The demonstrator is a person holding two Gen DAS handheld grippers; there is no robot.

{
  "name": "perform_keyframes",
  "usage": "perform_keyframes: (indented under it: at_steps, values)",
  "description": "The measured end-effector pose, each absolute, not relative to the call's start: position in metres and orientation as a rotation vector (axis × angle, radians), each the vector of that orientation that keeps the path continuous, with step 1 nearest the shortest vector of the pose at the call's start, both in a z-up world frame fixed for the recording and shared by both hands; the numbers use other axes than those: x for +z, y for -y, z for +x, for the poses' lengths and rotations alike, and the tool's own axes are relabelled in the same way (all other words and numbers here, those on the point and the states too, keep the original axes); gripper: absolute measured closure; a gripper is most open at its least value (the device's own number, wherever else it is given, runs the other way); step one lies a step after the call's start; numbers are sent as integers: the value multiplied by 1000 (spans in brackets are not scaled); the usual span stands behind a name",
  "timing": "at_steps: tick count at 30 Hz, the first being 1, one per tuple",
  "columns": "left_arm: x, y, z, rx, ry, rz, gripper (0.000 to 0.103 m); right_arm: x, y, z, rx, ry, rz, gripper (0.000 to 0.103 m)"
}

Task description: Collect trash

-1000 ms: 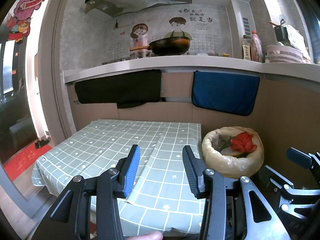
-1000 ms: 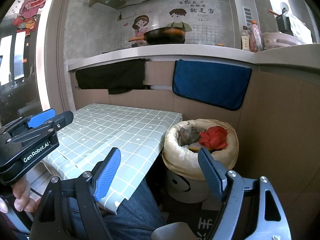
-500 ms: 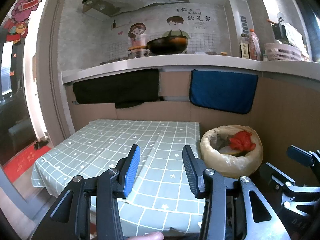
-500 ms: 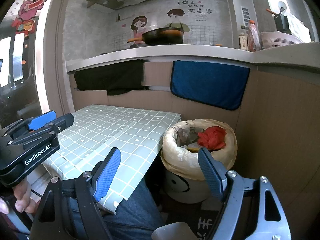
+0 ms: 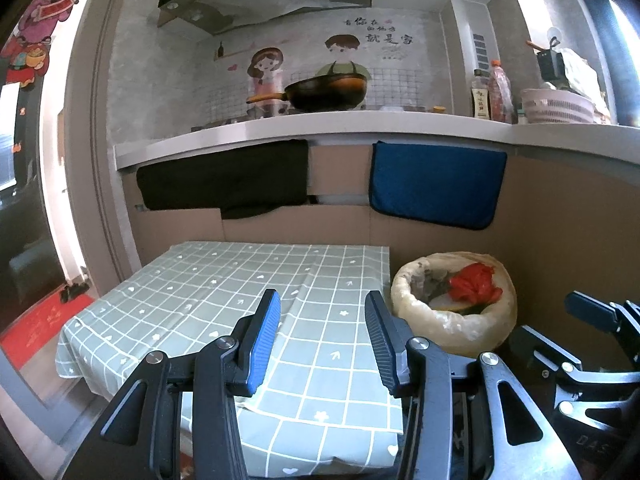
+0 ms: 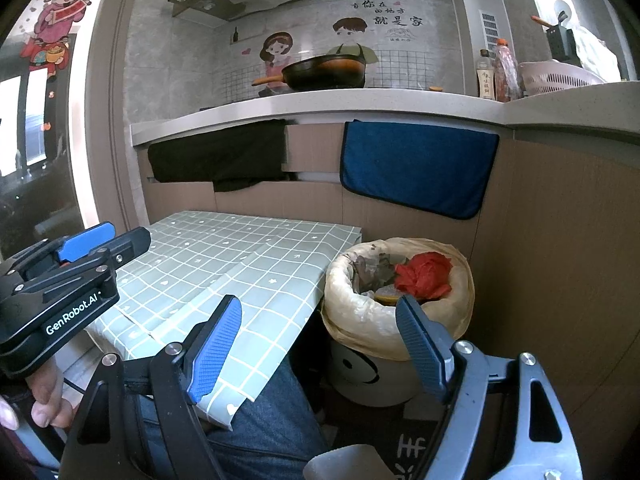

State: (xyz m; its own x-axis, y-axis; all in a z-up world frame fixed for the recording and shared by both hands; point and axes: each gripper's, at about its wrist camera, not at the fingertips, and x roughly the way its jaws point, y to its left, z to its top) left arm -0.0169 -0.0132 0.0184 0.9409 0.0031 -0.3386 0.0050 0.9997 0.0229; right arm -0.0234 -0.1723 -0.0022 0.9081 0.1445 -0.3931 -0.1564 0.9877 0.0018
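Holding level as before, both hand-held grippers, left [image 5: 320, 320] and right [image 6: 320, 336], gape wide, empty.

Your left gripper [image 5: 322, 334] level, jaws parted and empty, your right gripper [image 6: 318, 344] beside it, jaws wider apart, holding nothing

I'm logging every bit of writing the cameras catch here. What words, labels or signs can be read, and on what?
"GenRobot.AI": on the left gripper body, seen from the right wrist.
"有你在的地方 就是家": wall sticker above the wok.
"DAS…": cut-off letters on the right gripper's body.
Bottle labels and the floor mat's character: too small or cut off to read.
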Motion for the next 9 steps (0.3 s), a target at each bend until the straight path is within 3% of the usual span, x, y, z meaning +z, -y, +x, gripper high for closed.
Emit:
perform_keyframes:
  at_steps: [9]
  values:
    - [19,8,-16,-5,-350,19,58,-1,174,-23,153,-408,-26,26]
